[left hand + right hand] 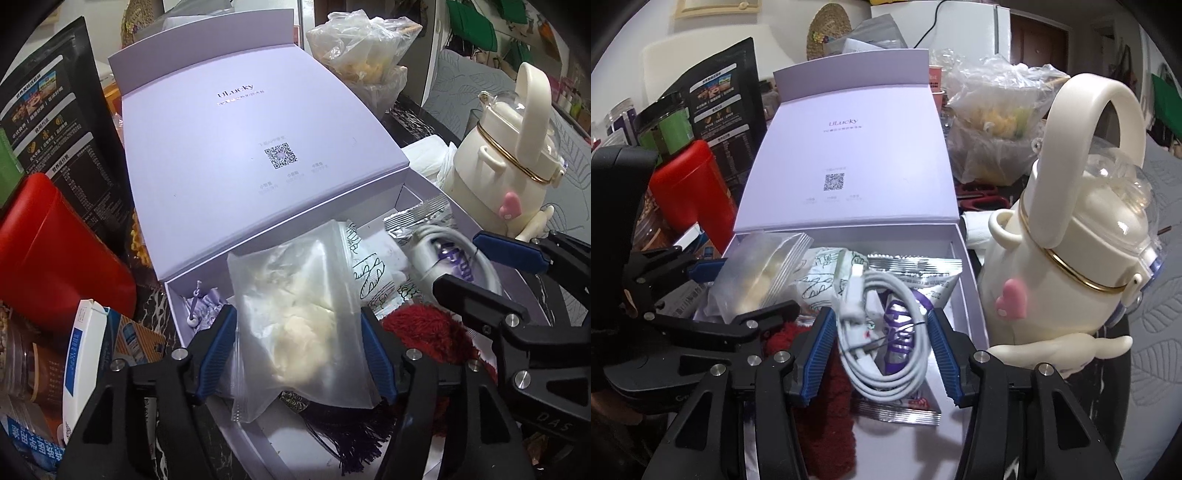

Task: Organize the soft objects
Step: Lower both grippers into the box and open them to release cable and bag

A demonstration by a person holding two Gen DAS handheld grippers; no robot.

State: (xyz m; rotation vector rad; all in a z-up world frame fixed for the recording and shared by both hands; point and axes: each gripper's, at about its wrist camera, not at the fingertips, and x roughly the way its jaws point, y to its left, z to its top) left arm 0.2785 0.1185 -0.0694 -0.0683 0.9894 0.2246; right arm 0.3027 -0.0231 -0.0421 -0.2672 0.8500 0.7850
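An open lavender box (173,291) (849,232) has its lid (240,147) leaning back. A clear zip bag (295,314) (757,273) with pale lumps inside lies in the box. My left gripper (297,354) (738,291) is open around the bag, its pads beside the edges. My right gripper (881,354) (458,262) is open around a coiled white cable (882,332) (439,251), which rests on a silver packet (923,273). A red fluffy cloth (424,328) (831,387), a printed pouch (373,273) and a purple tassel (351,435) also lie in the box.
A cream bottle (506,173) (1071,258) with a loop handle stands right of the box. Left of the box are a red canister (55,258) (690,195), a black printed bag (62,129) and a blue-white carton (85,354). Behind it sits a crumpled plastic bag (362,55).
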